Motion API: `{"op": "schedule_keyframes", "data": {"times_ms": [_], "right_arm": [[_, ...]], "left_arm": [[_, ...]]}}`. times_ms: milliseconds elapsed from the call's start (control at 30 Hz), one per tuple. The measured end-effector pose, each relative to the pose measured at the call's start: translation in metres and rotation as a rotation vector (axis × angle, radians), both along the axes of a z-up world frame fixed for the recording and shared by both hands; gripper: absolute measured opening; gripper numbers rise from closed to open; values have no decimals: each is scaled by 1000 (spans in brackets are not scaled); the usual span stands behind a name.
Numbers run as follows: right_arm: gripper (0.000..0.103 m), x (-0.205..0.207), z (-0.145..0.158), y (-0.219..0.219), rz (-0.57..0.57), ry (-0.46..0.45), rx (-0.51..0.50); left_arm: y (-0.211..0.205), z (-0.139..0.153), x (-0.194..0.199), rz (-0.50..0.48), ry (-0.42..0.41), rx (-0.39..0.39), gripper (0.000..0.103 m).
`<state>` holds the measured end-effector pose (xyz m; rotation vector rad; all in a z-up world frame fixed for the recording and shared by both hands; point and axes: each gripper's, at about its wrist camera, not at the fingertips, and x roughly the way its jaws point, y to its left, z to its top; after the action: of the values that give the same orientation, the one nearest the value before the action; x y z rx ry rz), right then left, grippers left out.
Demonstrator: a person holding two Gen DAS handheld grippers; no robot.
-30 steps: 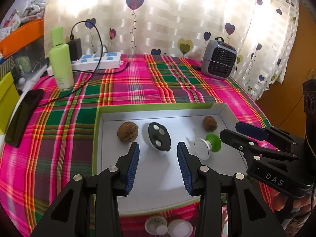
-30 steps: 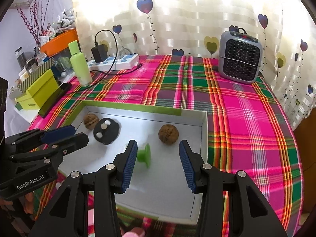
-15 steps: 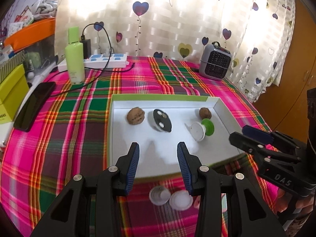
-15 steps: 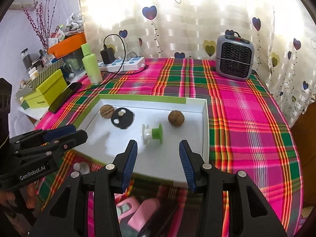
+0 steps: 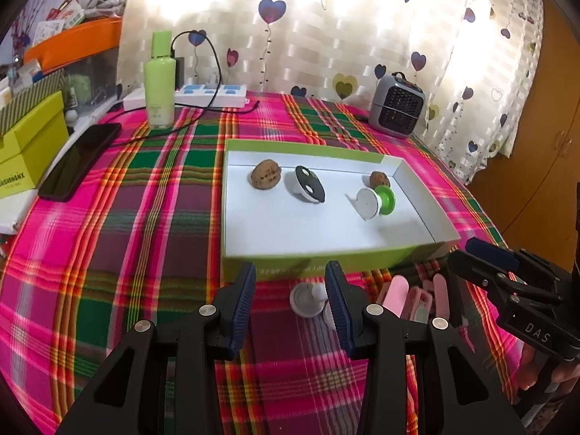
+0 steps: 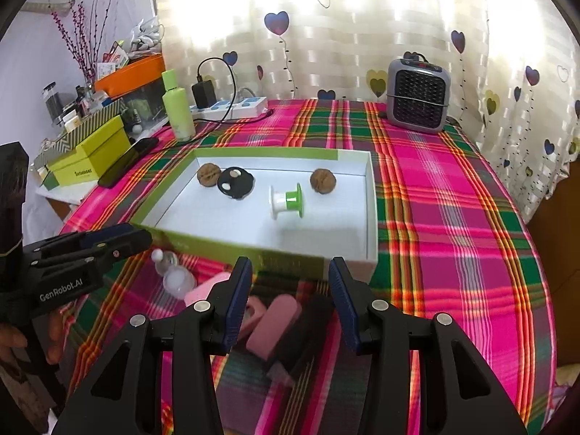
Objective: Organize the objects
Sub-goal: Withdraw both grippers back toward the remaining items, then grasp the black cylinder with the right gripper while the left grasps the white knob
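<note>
A white tray with a green rim (image 5: pixel 326 257) (image 6: pixel 290 253) holds two walnuts (image 5: pixel 266 179) (image 5: pixel 379 179), a black-and-white round piece (image 5: pixel 309 188) and a green-and-white spool (image 5: pixel 375 201). In front of the tray a white spool (image 5: pixel 306 297) (image 6: pixel 174 275) and pink clips (image 5: pixel 409 299) (image 6: pixel 273 322) lie on the plaid cloth. My left gripper (image 5: pixel 290 302) is open and empty, just before the white spool. My right gripper (image 6: pixel 290 302) is open and empty above the pink clips.
A green bottle (image 5: pixel 158 79), a power strip (image 5: pixel 203 94), a black phone (image 5: pixel 81 161) and a yellow-green box (image 5: pixel 29 152) stand at the back left. A small grey heater (image 5: pixel 397 110) stands at the back right. The table edge runs along the right.
Both grippers have pulled back from above the tray to in front of its near wall. The white spool and pink clips on the cloth have come into view. Both stay open.
</note>
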<state>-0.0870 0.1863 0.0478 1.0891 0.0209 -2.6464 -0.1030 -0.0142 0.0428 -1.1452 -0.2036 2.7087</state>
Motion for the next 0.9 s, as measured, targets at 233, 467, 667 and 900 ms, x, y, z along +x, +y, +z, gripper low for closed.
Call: {"op": "schedule_keyframes", "data": {"times_ms": [233,467,667,900], "right_arm": [[45,13,-5,11,-54,-3,-19],[45,21,-18,18,-81,-39,-32],[45,24,-23,20,-85,-54,-41],[45,27,-23,25,-108,-51,-30]], "left_arm": [[1,-4,10,-21,1,21,38],[0,-15,14,-24,-19,34,39],[-1,-17,15,-27,-23,38,39],[-1,-21,15,-28,-30,42,39]]}}
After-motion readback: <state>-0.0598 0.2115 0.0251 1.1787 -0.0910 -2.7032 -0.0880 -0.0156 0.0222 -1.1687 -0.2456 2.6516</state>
